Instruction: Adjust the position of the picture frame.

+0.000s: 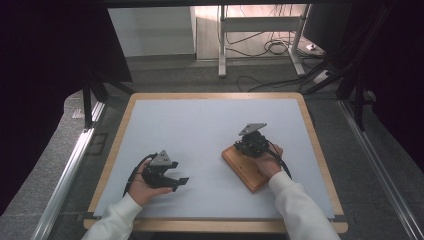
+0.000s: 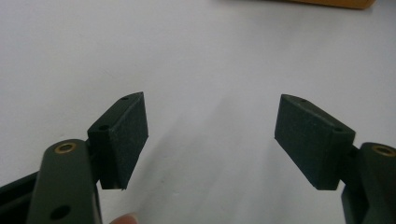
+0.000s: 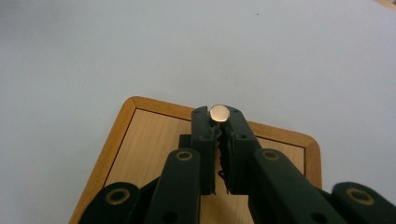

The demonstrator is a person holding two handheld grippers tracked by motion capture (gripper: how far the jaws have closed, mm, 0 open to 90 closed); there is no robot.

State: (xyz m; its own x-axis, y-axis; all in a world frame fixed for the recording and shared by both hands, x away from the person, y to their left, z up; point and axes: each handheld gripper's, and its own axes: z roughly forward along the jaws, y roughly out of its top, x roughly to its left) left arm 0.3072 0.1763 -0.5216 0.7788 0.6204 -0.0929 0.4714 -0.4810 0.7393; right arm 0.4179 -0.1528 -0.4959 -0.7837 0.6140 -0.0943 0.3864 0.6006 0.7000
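The right gripper (image 3: 219,122) is clamped on a small round pale disc, coin-like and faintly shiny (image 3: 219,113), pinching it edge-on at the very tips so that its rounded top stands proud above the pads. That tip grip probably suits so thin a piece, letting it be lifted clear of, or lowered onto, the shallow rectangular wooden tray with a darker rim (image 3: 140,140) directly beneath. The disc seems to hang just above the tray's far edge, though whether it touches the wood is hard to tell. The left gripper (image 2: 211,140) rests well apart on the pale grey table mat (image 1: 200,130), jaws spread wide with nothing between them, apparently waiting.
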